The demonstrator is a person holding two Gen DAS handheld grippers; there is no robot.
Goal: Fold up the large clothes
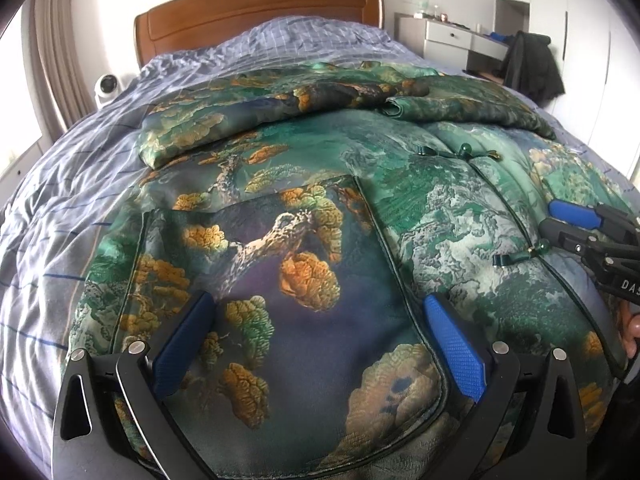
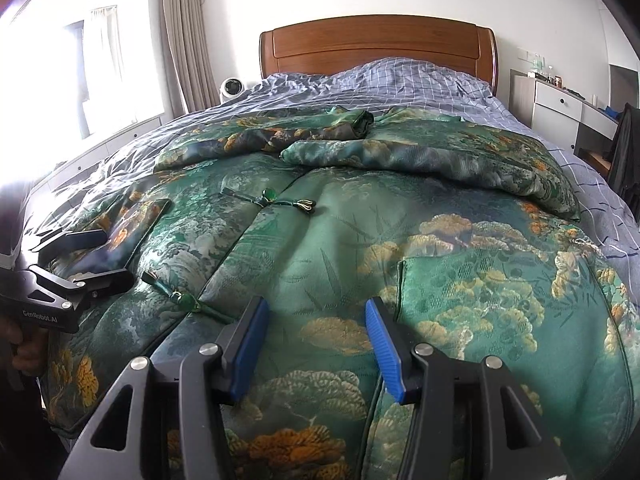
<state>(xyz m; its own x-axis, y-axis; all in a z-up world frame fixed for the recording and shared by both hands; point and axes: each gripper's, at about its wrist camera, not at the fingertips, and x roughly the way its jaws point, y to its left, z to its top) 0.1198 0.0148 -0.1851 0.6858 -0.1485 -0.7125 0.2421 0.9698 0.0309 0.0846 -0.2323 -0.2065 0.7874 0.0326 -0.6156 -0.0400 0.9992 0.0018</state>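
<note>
**Padded brocade jacket spread on a bed, two grippers poised over its hem**

A large padded jacket (image 2: 340, 232) lies front-up across a bed, its hem nearest the cameras and its collar toward the wooden headboard (image 2: 378, 40). The cloth is a glossy green and blue brocade printed with pine trees, golden foliage and misty mountains. It closes down the middle with knotted frog fastenings (image 2: 276, 202), each carrying a green bead. A patch pocket (image 1: 288, 280) sits on each front panel. Both sleeves (image 2: 420, 156) are already folded across the chest.

It looks thick, soft and puffy, so it will likely bend in fat rolls rather than sharp creases, and the satin-like surface may slip between pads. A good hold is probably the corded hem or side seam, pinching through the full padded thickness.

The left gripper (image 1: 320, 344) hovers above the pocket with its blue fingers spread wide and nothing between them. The right gripper (image 2: 316, 344) hangs over the other front panel, its fingers about half apart and also empty.

Beneath the jacket lies a rumpled blue checked duvet (image 2: 400, 80). A white dresser (image 2: 560, 100) stands to the right, and curtains (image 2: 184, 32) frame a bright window to the left.
</note>
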